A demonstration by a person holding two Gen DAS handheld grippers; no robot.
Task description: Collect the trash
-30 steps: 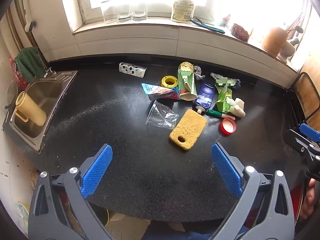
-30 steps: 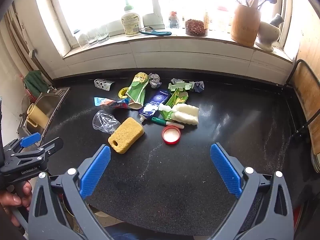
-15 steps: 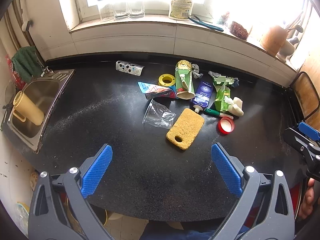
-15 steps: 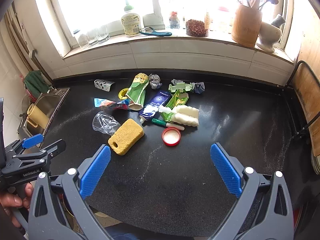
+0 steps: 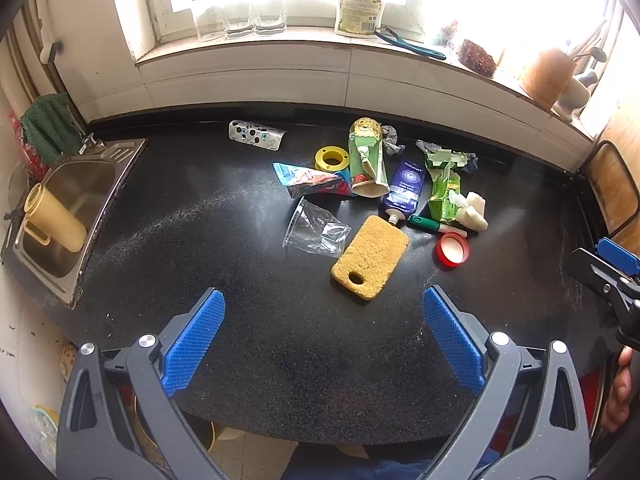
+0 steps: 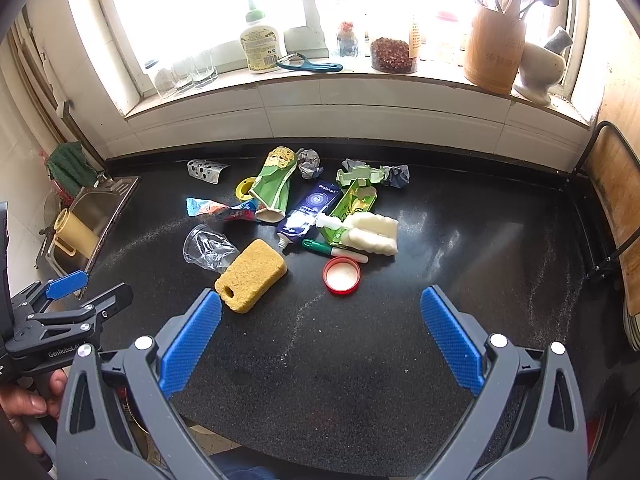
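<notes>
Trash lies in a loose heap on the black counter (image 5: 240, 320): a yellow sponge (image 5: 370, 257) (image 6: 251, 275), a crushed clear cup (image 5: 316, 232) (image 6: 208, 247), a red lid (image 5: 453, 249) (image 6: 342, 275), a blue tube (image 5: 404, 190) (image 6: 309, 212), green cartons (image 5: 367, 158) (image 6: 274, 184), a snack wrapper (image 5: 314, 180), a yellow ring (image 5: 330, 157) and a green marker (image 5: 434, 226). My left gripper (image 5: 322, 336) hangs open over the counter's near edge, short of the sponge. My right gripper (image 6: 320, 338) is open too, just short of the red lid. Both hold nothing.
A steel sink (image 5: 68, 216) with a yellow jug (image 5: 54, 218) sits at the left. The window sill (image 6: 360, 80) carries glasses, a soap bottle (image 6: 260, 42), jars and a utensil holder (image 6: 498, 52). A rack (image 6: 612, 216) stands at the right counter end.
Both views have crept slightly closer to the heap and the left one has tilted a little; nothing on the counter has moved and both grippers stay open.
</notes>
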